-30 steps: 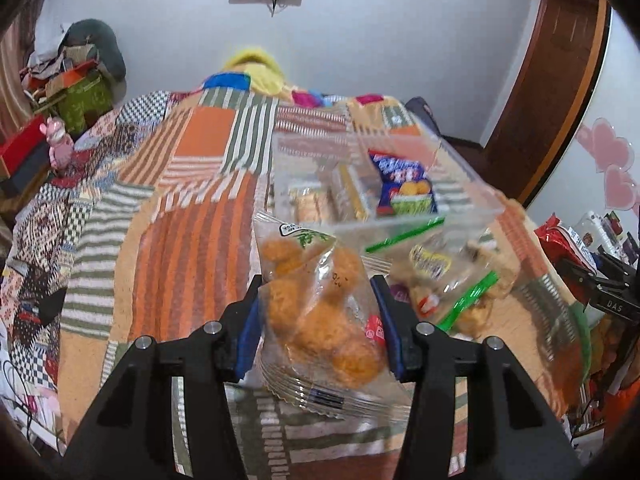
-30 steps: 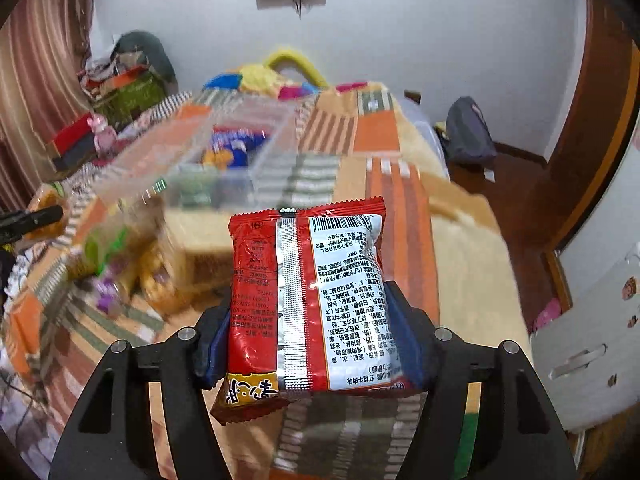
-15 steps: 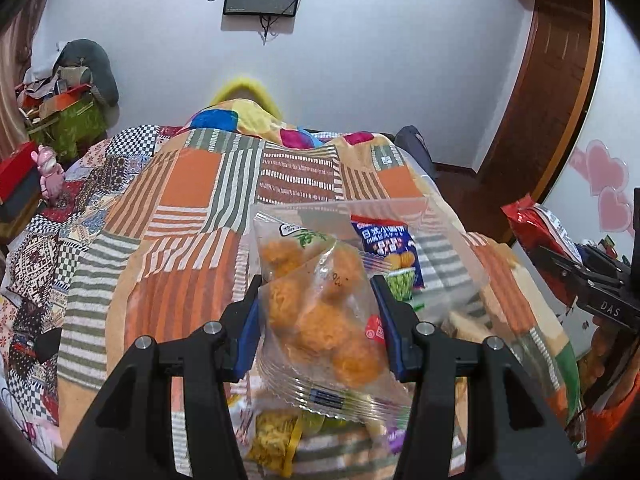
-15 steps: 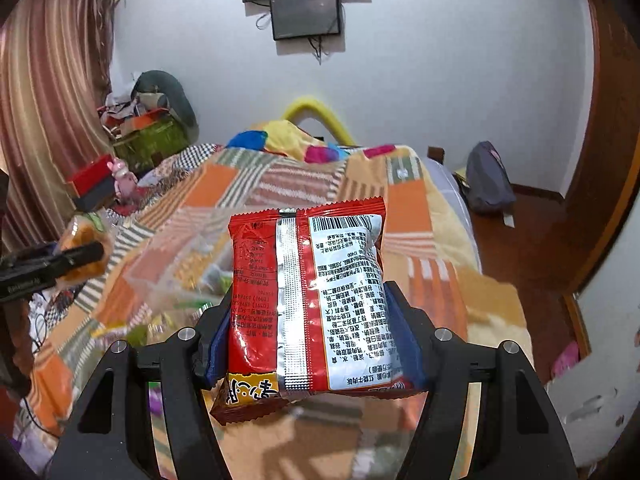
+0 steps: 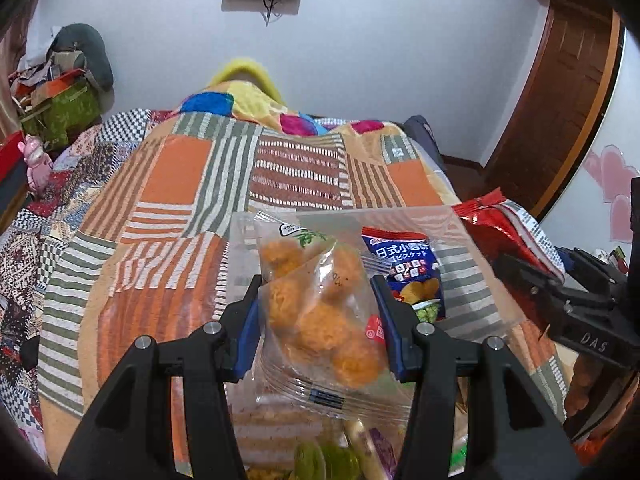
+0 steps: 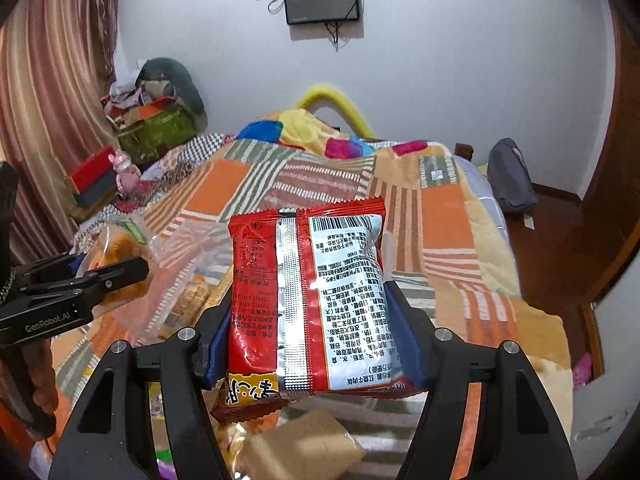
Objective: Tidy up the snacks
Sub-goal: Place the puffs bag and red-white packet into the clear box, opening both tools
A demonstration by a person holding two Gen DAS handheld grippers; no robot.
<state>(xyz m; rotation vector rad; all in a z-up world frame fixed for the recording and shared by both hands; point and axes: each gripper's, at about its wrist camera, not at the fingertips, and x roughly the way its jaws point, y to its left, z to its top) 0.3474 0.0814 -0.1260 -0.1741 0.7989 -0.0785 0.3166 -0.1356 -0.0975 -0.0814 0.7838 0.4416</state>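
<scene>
while both my grippers held over patchwork bed [image 5: 168, 184]: left gripper [image 5: 318, 320] clamped on clear bag w/ orange puffs [image 5: 320, 308]; right gripper [image 6: 308, 320] clamped on red snack packet [image 6: 304, 304]; clear bin [image 5: 452, 240] w/ blue biscuit pack [image 5: 408, 264] just behind left bag.
</scene>
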